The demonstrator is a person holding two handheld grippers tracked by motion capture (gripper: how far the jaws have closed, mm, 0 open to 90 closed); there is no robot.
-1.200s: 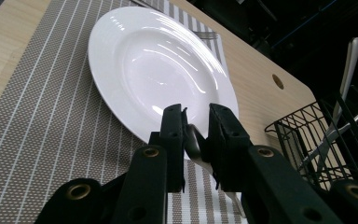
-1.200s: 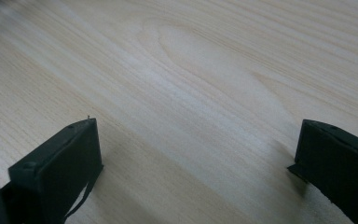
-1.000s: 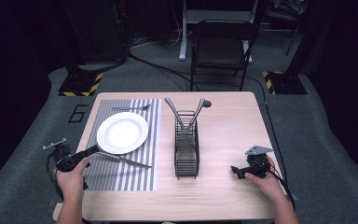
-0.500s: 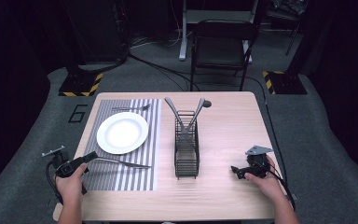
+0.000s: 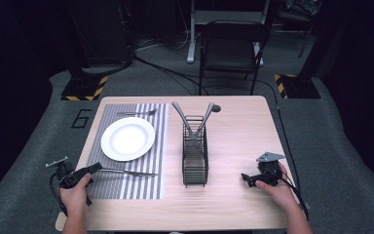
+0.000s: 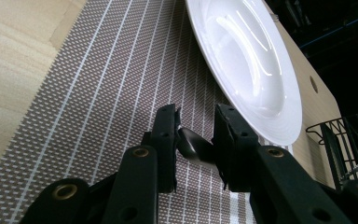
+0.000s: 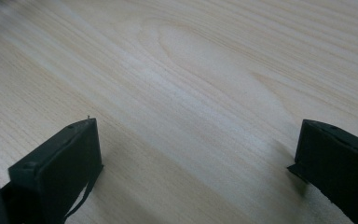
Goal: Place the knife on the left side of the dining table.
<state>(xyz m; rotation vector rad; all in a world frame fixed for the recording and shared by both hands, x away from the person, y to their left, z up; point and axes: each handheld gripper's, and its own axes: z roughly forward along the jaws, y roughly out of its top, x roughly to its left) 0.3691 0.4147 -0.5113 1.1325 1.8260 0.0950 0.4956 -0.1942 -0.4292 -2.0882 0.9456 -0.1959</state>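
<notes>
Presently, my left tongs [image 6: 195, 133] rest low on the striped placemat [image 5: 126, 185], jaws just easing apart, the knife [image 5: 129, 172] handle loose between them, blade pointing toward three o'clock. The white plate [image 5: 127, 138] sits at twelve o'clock of the knife. The wire rack [image 5: 195, 161] stands mid-table. My right tongs [image 7: 196, 154] lie on bare wood, spread wide, holding nothing.

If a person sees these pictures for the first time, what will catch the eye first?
The white plate stands out brightly on the striped placemat, on the left part of the wooden table. Beside it, at the table's middle, a black wire caddy holds two crossed grey utensils. Near the placemat's front edge, the left tongs, just opening, have a utensil's handle between them.
</notes>
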